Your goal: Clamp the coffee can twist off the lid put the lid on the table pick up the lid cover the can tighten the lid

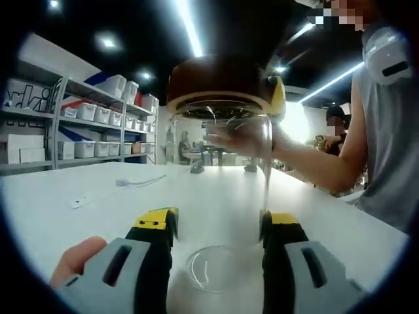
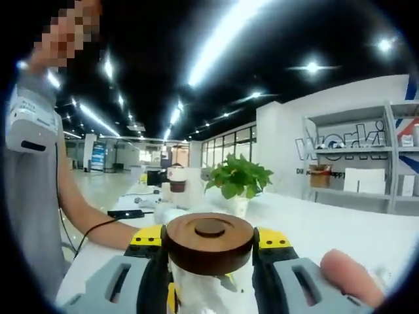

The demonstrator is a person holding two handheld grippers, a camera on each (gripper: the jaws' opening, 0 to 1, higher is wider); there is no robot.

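White table (image 1: 98, 190), shelves of white bins (image 1: 98, 118), potted green plant (image 2: 239, 178), ceiling strip lights (image 2: 222, 39)

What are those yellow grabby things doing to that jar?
A person is working a clear glass coffee can with two hand-held grippers. The left gripper clamps the can's body low down, holding it upright on the white table. The right gripper has its fingers closed on the brown wooden lid, which sits on top of the can. I can't tell whether it's being loosened or tightened.
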